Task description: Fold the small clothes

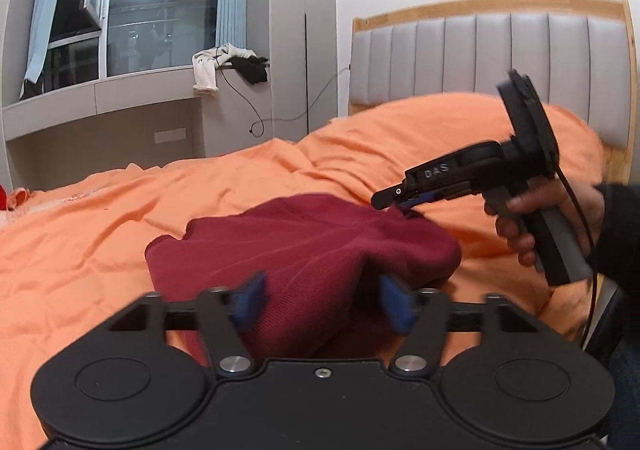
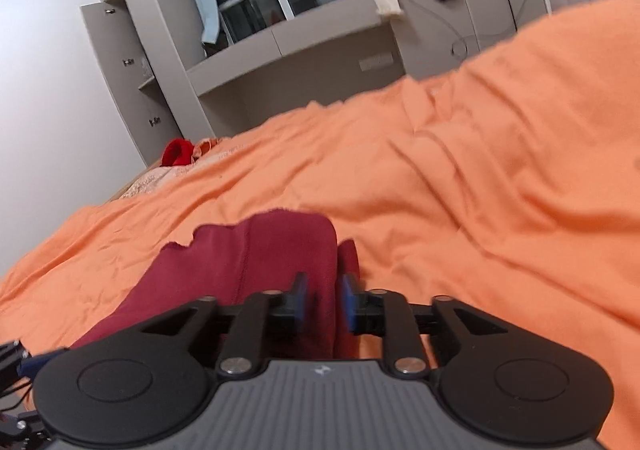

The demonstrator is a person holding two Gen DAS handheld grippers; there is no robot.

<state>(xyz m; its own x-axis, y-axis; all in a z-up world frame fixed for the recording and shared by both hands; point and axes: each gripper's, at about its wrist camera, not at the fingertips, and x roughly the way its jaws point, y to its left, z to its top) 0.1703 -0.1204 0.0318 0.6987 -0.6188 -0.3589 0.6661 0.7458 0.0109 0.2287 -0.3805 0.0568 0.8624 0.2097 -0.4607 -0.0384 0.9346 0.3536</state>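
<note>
The dark red garment (image 1: 304, 246) lies bunched on the orange bedspread (image 1: 100, 234), directly ahead of both hand-held tools. Its long axis runs roughly away from the left gripper (image 1: 322, 302), with a ragged edge at the far left end and a rounded fold toward the right.

The left gripper stands wide apart. Cloth rises between its blue pads (image 1: 250, 300), but the pads do not appear to press on it; motion blur limits certainty.

In the right wrist view, the right gripper (image 2: 323, 302) stands about half apart. A fold of the garment (image 2: 256, 270) sits in the gap between the two pads (image 2: 299, 298). Whether they pinch the cloth or only straddle it cannot be determined from either view. In the left wrist view, the tip of this tool meets the far right corner of the garment, with the person's hand (image 1: 532, 217) on its grip.

Judged from this layout, the left gripper covers the near edge and the right gripper covers the far right corner. The coming fold likely depends on both tools securing the same long side, so that it can be carried across the axis toward the ragged edge.
</note>
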